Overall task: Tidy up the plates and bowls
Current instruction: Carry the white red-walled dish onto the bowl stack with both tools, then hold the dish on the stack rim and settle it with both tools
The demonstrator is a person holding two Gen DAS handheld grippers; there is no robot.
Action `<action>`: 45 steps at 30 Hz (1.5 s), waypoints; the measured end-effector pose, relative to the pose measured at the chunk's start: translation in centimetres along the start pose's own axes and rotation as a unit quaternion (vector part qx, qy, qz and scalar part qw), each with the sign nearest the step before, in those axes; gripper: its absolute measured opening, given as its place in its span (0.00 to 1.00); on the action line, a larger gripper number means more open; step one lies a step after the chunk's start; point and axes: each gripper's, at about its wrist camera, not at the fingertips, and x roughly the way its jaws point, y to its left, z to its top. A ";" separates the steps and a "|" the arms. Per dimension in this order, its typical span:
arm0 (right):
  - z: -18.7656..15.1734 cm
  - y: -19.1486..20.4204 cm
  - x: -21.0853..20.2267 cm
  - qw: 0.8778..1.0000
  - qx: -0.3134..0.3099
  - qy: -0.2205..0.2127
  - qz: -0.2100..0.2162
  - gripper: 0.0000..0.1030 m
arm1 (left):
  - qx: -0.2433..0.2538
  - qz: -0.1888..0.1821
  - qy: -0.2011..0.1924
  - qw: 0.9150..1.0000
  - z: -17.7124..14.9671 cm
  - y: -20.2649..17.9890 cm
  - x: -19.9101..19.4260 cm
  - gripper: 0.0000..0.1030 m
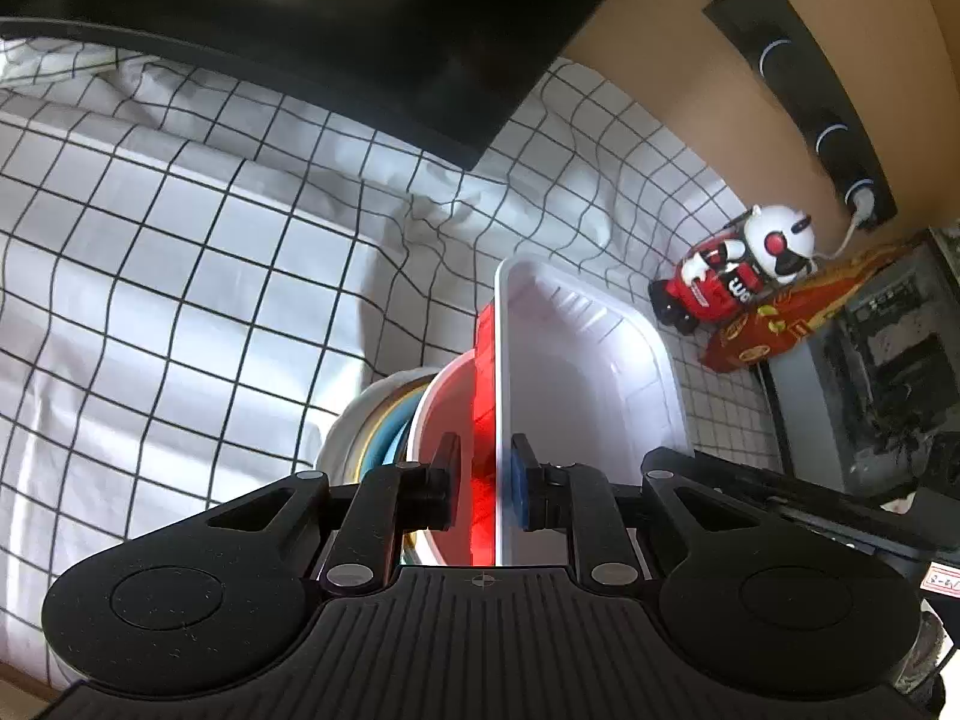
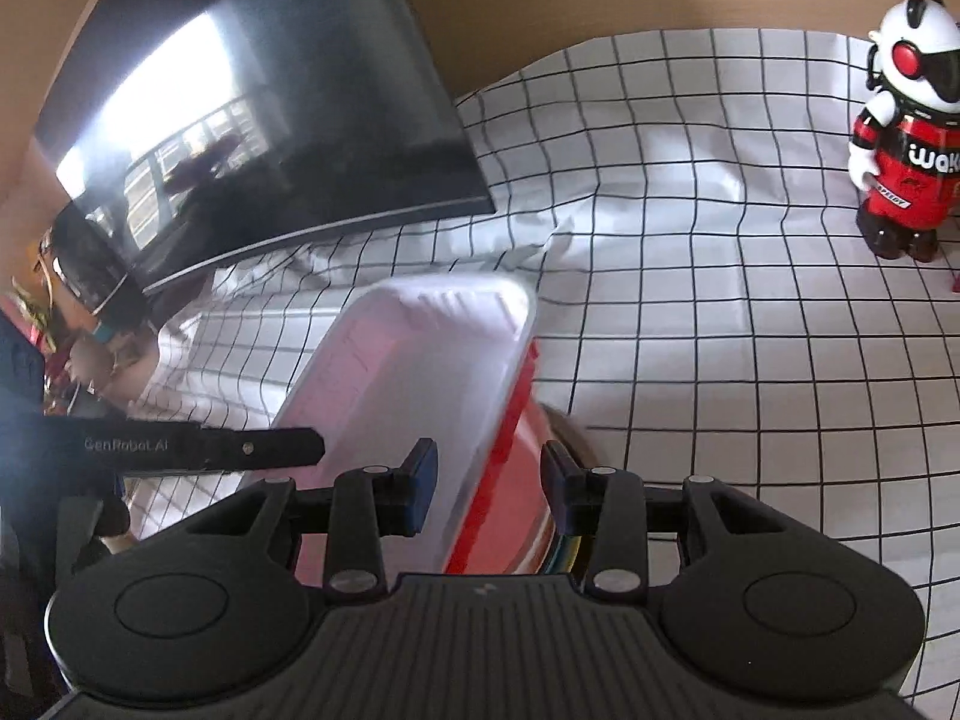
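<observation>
Evidently both grippers clamp one upended stack of dishes: the left gripper [image 1: 485, 489] pinches the rims of the white tray [image 1: 576, 372] and the red tray [image 1: 483, 420], and the right gripper [image 2: 489, 486] spans the same trays plus the round plates [image 2: 561, 546] behind, so the sound way is to keep both squeezes even and lower the stack squarely onto the checked cloth [image 1: 180, 276]. Hidden are the stack's lower edge, how many plates sit behind the red tray, and whether it touches the cloth.
</observation>
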 end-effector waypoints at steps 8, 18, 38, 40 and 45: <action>-0.1 1.3 0.6 1.000 -0.007 0.019 0.017 0.39 | -0.016 -0.014 0.012 1.000 -0.6 0.1 -0.4 0.20; -0.1 0.5 1.1 1.000 -0.003 0.023 0.017 0.39 | 0.021 0.018 0.003 1.000 -1.1 -1.0 -0.1 0.20; 0.2 -0.6 3.3 0.998 0.029 0.037 0.039 0.39 | 0.064 0.021 0.007 0.998 -1.2 -2.2 1.3 0.20; 0.2 -0.6 3.3 0.998 0.030 0.036 0.039 0.39 | 0.066 0.021 0.007 0.998 -1.3 -2.2 1.3 0.20; 0.1 -0.8 3.1 0.998 0.031 0.035 0.039 0.39 | 0.067 0.017 0.011 0.998 -1.3 -2.4 1.4 0.20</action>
